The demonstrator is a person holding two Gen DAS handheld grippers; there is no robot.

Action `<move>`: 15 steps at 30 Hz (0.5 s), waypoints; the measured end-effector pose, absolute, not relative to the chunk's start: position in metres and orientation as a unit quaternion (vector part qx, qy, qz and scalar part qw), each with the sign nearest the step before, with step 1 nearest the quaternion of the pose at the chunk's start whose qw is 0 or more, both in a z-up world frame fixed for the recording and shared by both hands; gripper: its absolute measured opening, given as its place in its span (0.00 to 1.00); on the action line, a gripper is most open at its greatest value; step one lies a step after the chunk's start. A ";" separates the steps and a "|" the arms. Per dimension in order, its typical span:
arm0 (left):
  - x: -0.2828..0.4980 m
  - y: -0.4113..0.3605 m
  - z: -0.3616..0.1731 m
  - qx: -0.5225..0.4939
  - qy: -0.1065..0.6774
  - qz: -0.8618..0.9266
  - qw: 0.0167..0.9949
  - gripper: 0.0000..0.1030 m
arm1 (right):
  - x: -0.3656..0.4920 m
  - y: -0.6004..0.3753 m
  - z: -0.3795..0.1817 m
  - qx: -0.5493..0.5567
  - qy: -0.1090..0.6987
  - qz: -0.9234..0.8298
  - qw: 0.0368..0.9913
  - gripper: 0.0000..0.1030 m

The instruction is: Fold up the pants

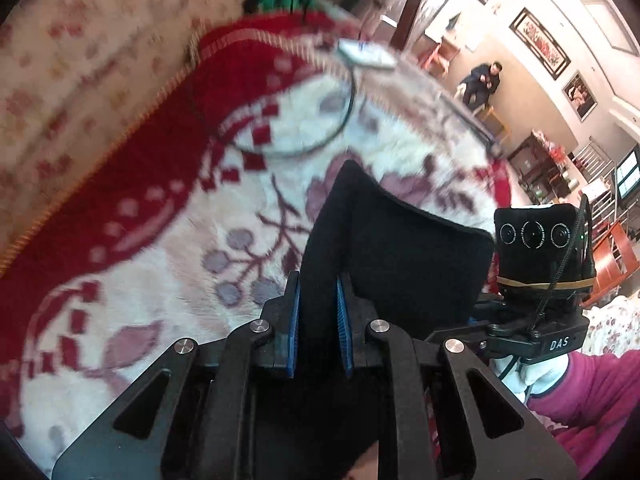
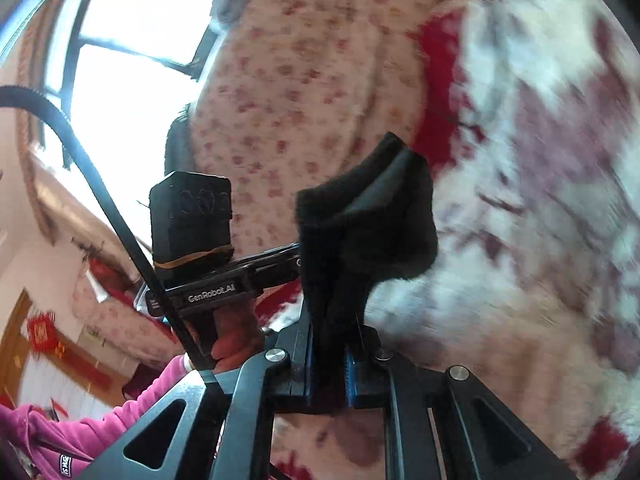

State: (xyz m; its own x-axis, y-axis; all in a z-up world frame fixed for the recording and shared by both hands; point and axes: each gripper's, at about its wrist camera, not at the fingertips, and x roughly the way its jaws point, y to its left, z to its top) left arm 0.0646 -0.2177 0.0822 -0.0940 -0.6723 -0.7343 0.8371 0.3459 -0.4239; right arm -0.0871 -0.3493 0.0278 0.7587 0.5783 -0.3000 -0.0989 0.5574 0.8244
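The left gripper (image 1: 318, 320) is clamped on a fold of the black pants (image 1: 396, 236), which rise ahead of its blue pads above the floral blanket (image 1: 160, 280). The right gripper (image 2: 330, 364) likewise pinches the pants (image 2: 360, 232), bunched just beyond its fingertips.

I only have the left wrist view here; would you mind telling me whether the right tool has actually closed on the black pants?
Observer: Yes. The right tool is shut on the black pants, with fabric bunched up between its blue pads.
Operator: Thank you. Is anything on that side that I cannot see?
Observer: A bright window sits at the upper left of the right wrist view, beyond a floral cushion.
Operator: And is the hand on the left tool gloved?
Observer: No, the left hand is bare, with a pink sleeve behind it.
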 end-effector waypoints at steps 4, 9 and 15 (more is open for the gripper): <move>0.070 -0.176 0.114 0.059 0.452 -0.558 0.694 0.14 | -0.080 -0.317 0.064 0.386 0.274 0.244 0.847 0.11; 0.078 -0.103 0.124 0.019 0.450 -0.524 0.723 0.14 | -0.062 -0.261 0.083 0.344 0.291 0.298 0.841 0.11; 0.082 -0.010 0.098 -0.028 0.472 -0.453 0.756 0.14 | -0.038 -0.186 0.063 0.296 0.346 0.348 0.820 0.11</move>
